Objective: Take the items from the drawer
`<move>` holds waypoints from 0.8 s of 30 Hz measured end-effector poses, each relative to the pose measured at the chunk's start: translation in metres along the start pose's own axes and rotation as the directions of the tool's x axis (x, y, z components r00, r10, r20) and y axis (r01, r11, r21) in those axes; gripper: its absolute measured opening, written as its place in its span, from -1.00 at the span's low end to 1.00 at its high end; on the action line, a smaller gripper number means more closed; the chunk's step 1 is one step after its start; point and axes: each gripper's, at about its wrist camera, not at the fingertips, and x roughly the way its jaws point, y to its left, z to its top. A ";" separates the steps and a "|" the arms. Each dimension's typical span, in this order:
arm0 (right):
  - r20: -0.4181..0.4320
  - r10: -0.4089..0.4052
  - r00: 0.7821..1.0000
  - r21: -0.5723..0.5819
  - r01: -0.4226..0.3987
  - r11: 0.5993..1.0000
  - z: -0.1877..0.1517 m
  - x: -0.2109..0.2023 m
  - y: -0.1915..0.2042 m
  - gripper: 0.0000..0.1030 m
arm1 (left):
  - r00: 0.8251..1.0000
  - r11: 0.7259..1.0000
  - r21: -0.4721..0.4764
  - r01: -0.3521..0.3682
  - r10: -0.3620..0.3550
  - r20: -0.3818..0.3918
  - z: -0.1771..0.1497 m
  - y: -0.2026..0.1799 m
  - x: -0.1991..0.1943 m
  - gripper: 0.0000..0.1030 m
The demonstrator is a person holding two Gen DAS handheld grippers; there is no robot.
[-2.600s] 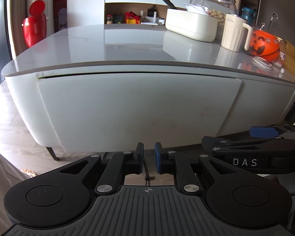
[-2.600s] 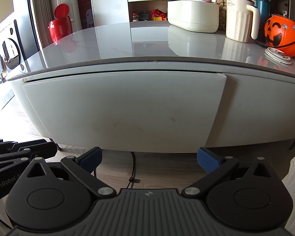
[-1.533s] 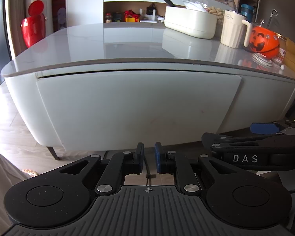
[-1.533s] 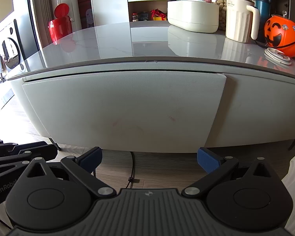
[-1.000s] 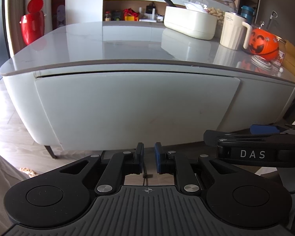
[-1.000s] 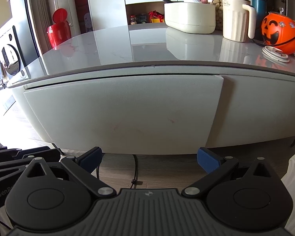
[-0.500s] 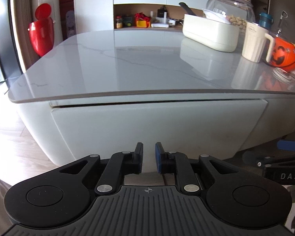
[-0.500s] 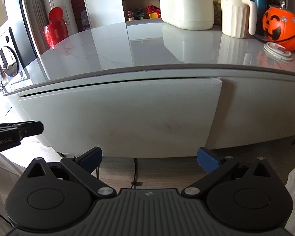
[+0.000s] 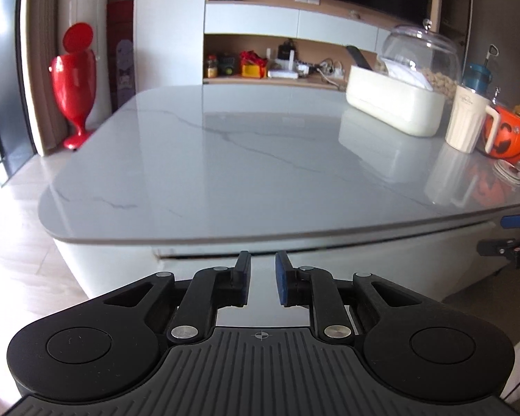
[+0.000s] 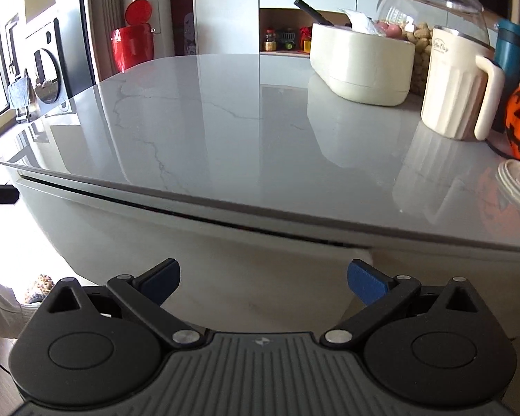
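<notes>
Change: both grippers have come up and nearer to the table since a second ago; earlier mostly the white front showed, now the marble top fills each view, and the right wrist has rolled, so the table edge slants there.
Left gripper [image 9: 262, 279]: jaws opening, a narrow gap between the pads, nothing between them; it sits just before the drawer's top seam.
Right gripper [image 10: 263, 279]: jaws spread wide, nothing between them, facing the white front below the table edge.
Drawer [image 10: 225, 263]: one, closed, directly under the table [image 9: 246, 173]; its long axis runs along the table's near edge, its front faces the grippers. Contents hidden.
Count on the table: one cream box [image 9: 395, 111], one ribbed cream jug [image 10: 457, 93], one orange pumpkin bucket [image 9: 506, 135], one clear glass dome [image 10: 433, 7], one teal bottle [image 10: 511, 52], one white lid [image 10: 516, 180].
Count beyond the table: one red bin [image 9: 73, 79] on the floor.
Left view only: drawer's left end, and the right gripper's blue fingertip at the frame's right edge.
Right view only: drawer's right end where its seam stops, peanuts under the dome, a round mirror [image 10: 46, 76] at left, a patterned slipper [image 10: 37, 287] on the floor.
</notes>
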 end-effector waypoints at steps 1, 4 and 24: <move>0.011 -0.009 1.000 0.000 0.009 1.000 0.001 0.001 -0.005 1.00 | 1.000 1.000 -0.010 -0.020 0.020 0.001 -0.001 0.010 0.002 -0.64; 0.036 -0.010 0.999 0.084 0.007 0.996 -0.001 0.008 -0.021 0.99 | 0.998 0.981 -0.183 -0.063 0.064 0.000 -0.014 0.045 0.006 -0.63; 0.028 -0.023 0.999 0.222 0.016 0.975 -0.004 0.022 -0.043 0.99 | 0.999 0.859 -0.510 0.034 -0.046 -0.011 -0.029 0.100 0.025 -0.58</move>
